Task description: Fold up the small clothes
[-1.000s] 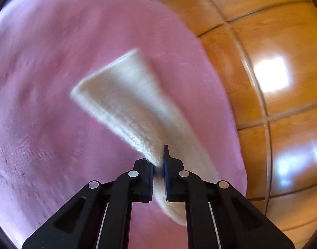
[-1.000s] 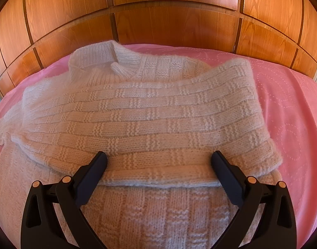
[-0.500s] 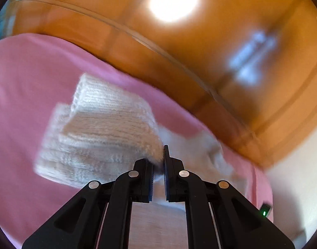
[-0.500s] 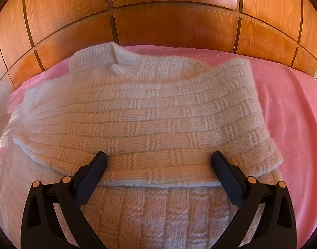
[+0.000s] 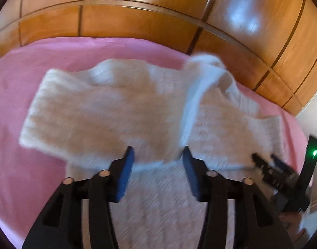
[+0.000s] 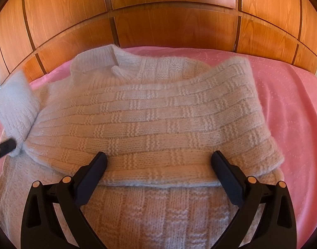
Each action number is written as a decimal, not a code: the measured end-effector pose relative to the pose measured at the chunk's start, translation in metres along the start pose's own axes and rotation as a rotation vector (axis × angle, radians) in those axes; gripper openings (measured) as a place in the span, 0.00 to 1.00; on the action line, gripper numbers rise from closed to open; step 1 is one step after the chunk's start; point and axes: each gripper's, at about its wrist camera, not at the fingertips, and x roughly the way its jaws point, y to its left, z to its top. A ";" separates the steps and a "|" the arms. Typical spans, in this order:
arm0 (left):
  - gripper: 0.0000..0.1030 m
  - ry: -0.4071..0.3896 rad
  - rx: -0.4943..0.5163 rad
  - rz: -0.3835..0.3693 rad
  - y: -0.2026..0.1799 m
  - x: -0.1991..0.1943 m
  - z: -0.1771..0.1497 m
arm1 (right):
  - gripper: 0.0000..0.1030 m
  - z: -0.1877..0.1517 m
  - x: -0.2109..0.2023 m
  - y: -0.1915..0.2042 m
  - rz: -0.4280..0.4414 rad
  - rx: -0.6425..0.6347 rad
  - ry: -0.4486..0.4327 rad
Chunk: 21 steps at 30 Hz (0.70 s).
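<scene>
Only one cream knitted sweater (image 6: 150, 124) lies on the pink bedspread (image 6: 293, 114), both sleeves folded across it, while two grippers hover: left gripper (image 5: 157, 166) opening, empty, right gripper (image 6: 158, 166) spread wide.

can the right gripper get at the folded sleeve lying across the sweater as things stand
Probably yes. The right gripper is open and hangs right over the folded sleeve, whose near edge runs between its fingers. Nothing covers it; the left gripper is off at the far left.
</scene>
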 end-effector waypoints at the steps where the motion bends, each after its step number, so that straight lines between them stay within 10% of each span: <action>1: 0.53 -0.010 0.000 0.021 0.004 -0.004 -0.006 | 0.98 0.000 0.000 -0.001 0.001 0.001 0.000; 6: 0.55 -0.009 0.083 0.169 0.009 -0.002 -0.043 | 0.98 0.000 -0.001 -0.001 0.000 0.000 -0.001; 21: 0.69 -0.046 0.103 0.146 0.006 0.003 -0.050 | 0.98 0.002 0.000 0.003 -0.023 -0.018 0.015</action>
